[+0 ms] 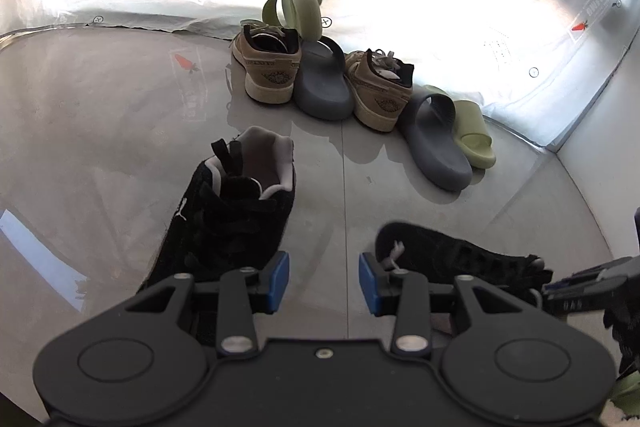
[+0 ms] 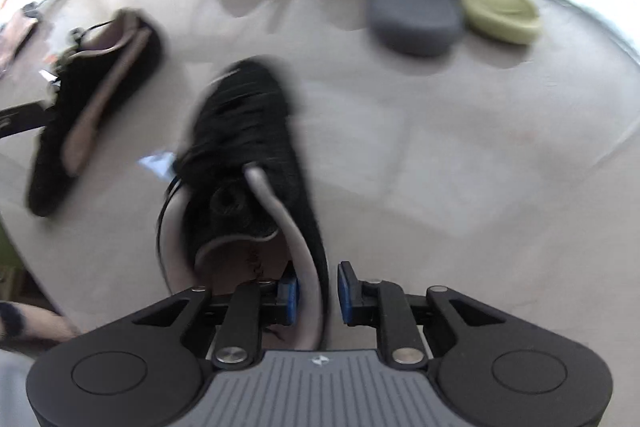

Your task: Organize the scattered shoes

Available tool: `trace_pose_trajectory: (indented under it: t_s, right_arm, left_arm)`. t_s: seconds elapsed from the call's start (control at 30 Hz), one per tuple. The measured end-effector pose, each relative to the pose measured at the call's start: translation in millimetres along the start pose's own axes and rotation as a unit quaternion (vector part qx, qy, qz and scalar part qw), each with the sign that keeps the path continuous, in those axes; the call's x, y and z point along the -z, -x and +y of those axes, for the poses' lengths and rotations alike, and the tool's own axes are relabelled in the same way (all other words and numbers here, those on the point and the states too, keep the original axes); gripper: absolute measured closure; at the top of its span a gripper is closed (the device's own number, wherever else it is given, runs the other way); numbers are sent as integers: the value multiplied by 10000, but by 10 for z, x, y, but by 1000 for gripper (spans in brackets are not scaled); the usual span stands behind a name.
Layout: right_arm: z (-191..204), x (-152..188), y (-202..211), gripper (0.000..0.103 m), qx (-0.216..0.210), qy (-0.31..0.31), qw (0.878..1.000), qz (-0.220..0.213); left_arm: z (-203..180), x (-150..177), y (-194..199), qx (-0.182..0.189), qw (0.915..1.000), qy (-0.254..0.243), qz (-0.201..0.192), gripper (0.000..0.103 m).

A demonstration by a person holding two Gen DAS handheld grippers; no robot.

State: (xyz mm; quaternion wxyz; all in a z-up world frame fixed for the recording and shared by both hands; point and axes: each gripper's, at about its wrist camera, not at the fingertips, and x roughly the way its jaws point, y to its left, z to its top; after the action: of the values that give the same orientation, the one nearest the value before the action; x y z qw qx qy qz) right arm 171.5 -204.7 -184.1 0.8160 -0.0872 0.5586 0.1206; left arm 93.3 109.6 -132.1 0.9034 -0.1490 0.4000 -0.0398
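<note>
Now keep your right gripper (image 2: 318, 293) clamped on the collar of the black sneaker (image 2: 248, 147) stretching ahead of its fingers—lift smoothly toward its mate (image 2: 92, 107) at front-left—while your left gripper (image 1: 324, 283) hangs parted, empty.

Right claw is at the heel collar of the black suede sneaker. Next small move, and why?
Probably lift the black suede sneaker slightly and carry it beside its mate, which lies alone on the left. The right claw has the heel collar between its pads, though blur hides whether both press. The left claw is open and empty.
</note>
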Motion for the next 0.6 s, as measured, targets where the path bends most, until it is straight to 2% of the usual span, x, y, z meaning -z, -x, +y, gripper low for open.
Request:
trace_pose_trajectory:
  t_s: [0.13, 0.2, 0.3, 0.37, 0.43, 0.53, 0.6]
  right_arm:
    - [-192, -48, 36, 67, 644, -285, 9967, -416]
    - [-246, 18, 110, 66, 758, -933, 9914, -520]
    - [-295, 269, 208, 62, 767, -1754, 9796, -607]
    - [-319, 466, 294, 49, 681, -2183, 9695, -882]
    - [-326, 549, 328, 43, 672, -2317, 9656, -968]
    - [-339, 578, 363, 43, 803, -2366, 9634, -974]
    - [-391, 591, 483, 43, 891, -2608, 9561, -993]
  left_arm:
    - [-9, -29, -14, -10, 10000, 2, -2, 64]
    - [-22, -36, -18, -4, 10000, -39, -3, 64]
    - [-20, -48, -56, 24, 10000, -45, 42, 64]
    - [-12, -58, -88, 61, 9999, -9, 88, 64]
    - [-9, -76, -138, 118, 9998, 19, 164, 64]
    - [-51, -91, -164, 198, 9995, -105, 218, 64]
    - [-93, -94, -167, 252, 9991, -247, 220, 64]
